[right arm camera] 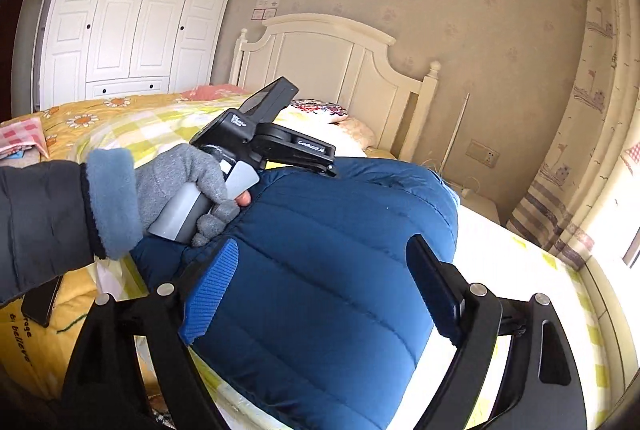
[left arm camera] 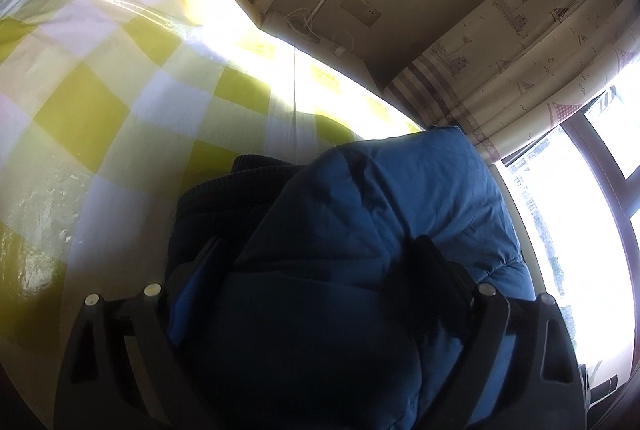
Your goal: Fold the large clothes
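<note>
Blue puffer jacket bulging between right hand-held gripper jaws, wide apart, grip unclear; left hand-held gripper likewise, fingertips shadowed.

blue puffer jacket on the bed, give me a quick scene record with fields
garment: blue puffer jacket, bundled into a thick wad
surface: bed with yellow checked sheet
left gripper: jaws wide, jacket bulk between them
right gripper: jaws astride the jacket
left hand: grey glove, gripping its handle
background: white wardrobe, cream headboard, patterned curtain
</note>
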{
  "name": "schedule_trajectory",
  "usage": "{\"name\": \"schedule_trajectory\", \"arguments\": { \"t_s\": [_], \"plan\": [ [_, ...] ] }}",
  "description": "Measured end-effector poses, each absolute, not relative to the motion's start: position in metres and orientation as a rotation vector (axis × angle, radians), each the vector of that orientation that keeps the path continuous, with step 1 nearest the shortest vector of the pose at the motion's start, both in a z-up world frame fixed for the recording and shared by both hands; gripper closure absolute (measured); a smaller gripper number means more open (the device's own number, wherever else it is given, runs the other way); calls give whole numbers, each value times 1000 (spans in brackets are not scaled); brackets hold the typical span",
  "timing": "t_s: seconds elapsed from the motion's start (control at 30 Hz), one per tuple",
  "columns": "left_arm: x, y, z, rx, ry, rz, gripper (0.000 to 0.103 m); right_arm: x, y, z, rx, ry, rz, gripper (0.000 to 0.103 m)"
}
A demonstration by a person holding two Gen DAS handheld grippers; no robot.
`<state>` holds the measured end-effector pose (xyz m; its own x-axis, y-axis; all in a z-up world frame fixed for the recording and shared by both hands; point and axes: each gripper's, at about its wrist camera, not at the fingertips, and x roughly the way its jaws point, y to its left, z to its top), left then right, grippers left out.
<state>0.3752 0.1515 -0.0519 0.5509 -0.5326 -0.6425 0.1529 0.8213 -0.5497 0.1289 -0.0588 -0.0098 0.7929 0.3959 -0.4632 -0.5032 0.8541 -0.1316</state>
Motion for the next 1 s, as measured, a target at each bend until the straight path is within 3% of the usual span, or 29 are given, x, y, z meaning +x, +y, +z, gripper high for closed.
{"name": "schedule_trajectory", "arguments": {
  "t_s": [0.07, 0.27, 0.43, 0.6, 0.73, 0.87, 1.0],
  "plan": [
    [374, 151, -51, -456, 898, -415, 10, 157, -62, -40, -264, 585, 575, 27],
    [372, 148, -46, -420, 888, -388, 10, 166, -68, -11, -388, 535, 614, 32],
    [370, 147, -43, -390, 882, -367, 9, 244, -93, 6, -275, 473, 593, 32],
    [367, 147, -41, -354, 880, -327, 9, 327, -105, -37, -134, 701, 752, 32],
    [366, 142, -38, -311, 874, -300, 6, 336, -100, -10, -226, 698, 733, 33],
    [367, 143, -39, -312, 877, -299, 5, 380, -95, 18, -145, 642, 718, 33],
    [367, 146, -39, -315, 877, -286, 5, 430, -62, -39, -264, 841, 707, 33]
  ]
}}
